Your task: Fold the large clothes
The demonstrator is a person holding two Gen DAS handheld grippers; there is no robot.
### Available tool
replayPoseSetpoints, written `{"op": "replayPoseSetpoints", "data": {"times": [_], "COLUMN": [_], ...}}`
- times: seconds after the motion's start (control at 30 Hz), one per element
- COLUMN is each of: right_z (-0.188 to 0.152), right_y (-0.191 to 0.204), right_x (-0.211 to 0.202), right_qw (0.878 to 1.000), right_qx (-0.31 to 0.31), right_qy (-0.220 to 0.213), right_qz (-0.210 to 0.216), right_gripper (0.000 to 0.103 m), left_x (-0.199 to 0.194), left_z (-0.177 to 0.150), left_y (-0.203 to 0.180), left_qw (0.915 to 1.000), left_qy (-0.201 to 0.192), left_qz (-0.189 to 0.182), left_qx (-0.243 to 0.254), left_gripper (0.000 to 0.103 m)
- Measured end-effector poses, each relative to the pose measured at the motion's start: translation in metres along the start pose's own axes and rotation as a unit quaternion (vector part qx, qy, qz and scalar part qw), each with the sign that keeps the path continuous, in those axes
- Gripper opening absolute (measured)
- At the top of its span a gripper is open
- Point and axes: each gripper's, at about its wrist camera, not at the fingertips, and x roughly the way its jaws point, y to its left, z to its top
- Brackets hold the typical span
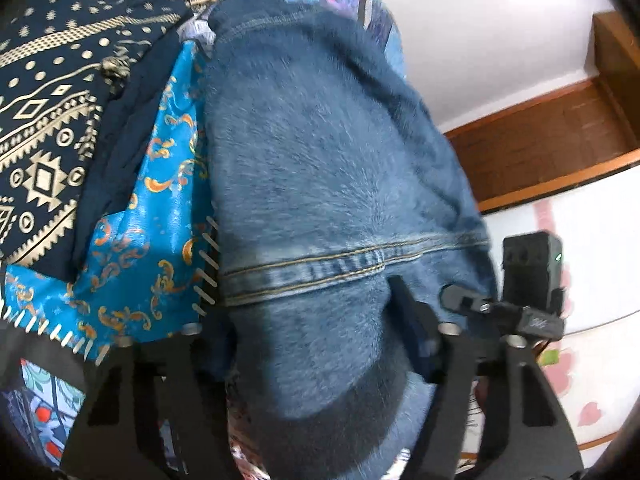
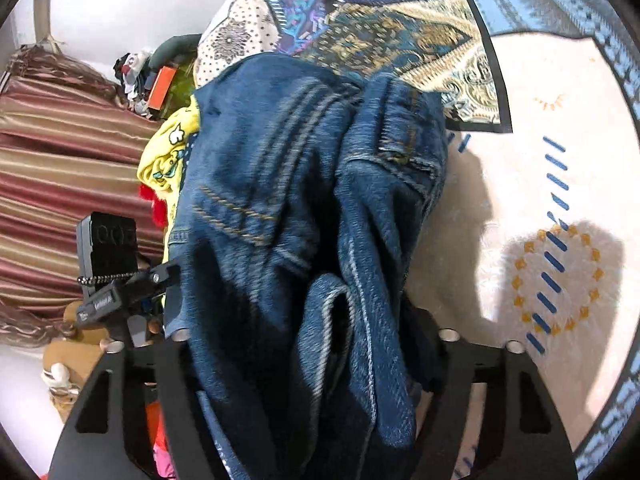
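A pair of blue denim jeans [image 1: 320, 184] fills the left wrist view, hanging from my left gripper [image 1: 316, 340], which is shut on the fabric near a stitched seam. In the right wrist view the same jeans [image 2: 296, 208] drape bunched over my right gripper [image 2: 308, 356], which is shut on a fold of denim near the pocket and waistband. The fingertips of both grippers are hidden by the cloth.
A patchwork bedspread [image 1: 132, 216] in blue, navy and cream lies under the jeans and also shows in the right wrist view [image 2: 540, 200]. A yellow garment [image 2: 164, 160] and a clothes pile [image 2: 148, 76] lie left. A striped curtain [image 2: 60, 168] and a wooden frame [image 1: 552, 140] border the bed.
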Motion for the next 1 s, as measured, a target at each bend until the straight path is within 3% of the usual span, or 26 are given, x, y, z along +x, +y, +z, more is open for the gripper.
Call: {"op": "replayPoseSetpoints", "data": {"times": [0.07, 0.3, 0.47, 0.6, 0.73, 1.0], "right_z": [0.001, 0.017, 0.036, 0.060, 0.081, 0.102], "right_y": [0.011, 0.062, 0.114, 0.157, 0.184, 0.198], "right_x": [-0.003, -0.013, -0.016, -0.006, 0.014, 0.096], "right_qw": [1.000, 0.999, 0.994, 0.988, 0.984, 0.985], "right_qx": [-0.007, -0.042, -0.084, -0.116, -0.133, -0.141], "right_qy": [-0.004, -0.027, -0.064, -0.090, -0.109, -0.094], "right_qz": [0.003, 0.018, 0.030, 0.041, 0.050, 0.042], "right_gripper": [0.052, 0.048, 0.048, 0.048, 0.048, 0.048], "left_x": [-0.012, -0.090, -0.158, -0.207, -0.240, -0.237], "left_z": [-0.001, 0.000, 0.014, 0.044, 0.073, 0.115], "left_y": [-0.007, -0.052, -0.053, -0.047, -0.020, 0.073], "left_qw": [0.9998, 0.9926, 0.9850, 0.9771, 0.9722, 0.9794], "left_qy": [-0.013, -0.085, -0.135, -0.173, -0.199, -0.187], "left_qz": [-0.008, 0.008, 0.005, 0.011, 0.018, 0.037], "left_qx": [0.011, 0.086, 0.107, 0.124, 0.122, 0.065], "left_gripper": [0.052, 0.047, 0.047, 0.047, 0.047, 0.047]}}
